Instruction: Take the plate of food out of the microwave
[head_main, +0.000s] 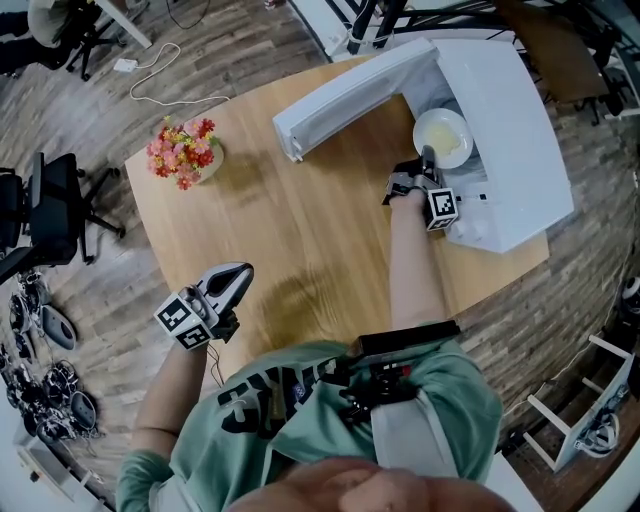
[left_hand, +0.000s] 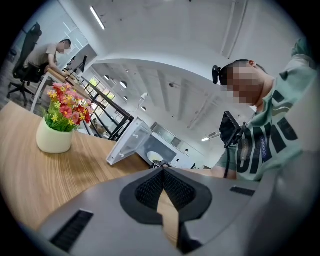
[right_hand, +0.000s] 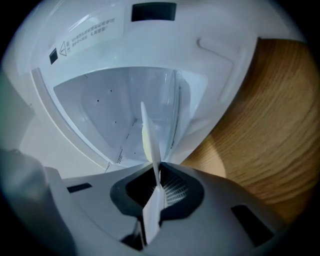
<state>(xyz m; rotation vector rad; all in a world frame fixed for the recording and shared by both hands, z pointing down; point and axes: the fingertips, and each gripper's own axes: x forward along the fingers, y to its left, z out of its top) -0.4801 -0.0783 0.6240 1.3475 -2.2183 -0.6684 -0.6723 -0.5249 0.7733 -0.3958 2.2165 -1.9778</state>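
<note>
Right tool (right_hand: 157, 169) is clamped on the rim of the plate (head_main: 445, 135), which sits in the mouth of the open microwave (head_main: 520, 120) on the worktop (head_main: 300, 230) (door (head_main: 345, 95) swung wide to the left). Left tool (head_main: 232, 282) hangs over the worktop's near side, tips pressed together on nothing. Flower pot (head_main: 185, 152) sits well off to the left.
</note>
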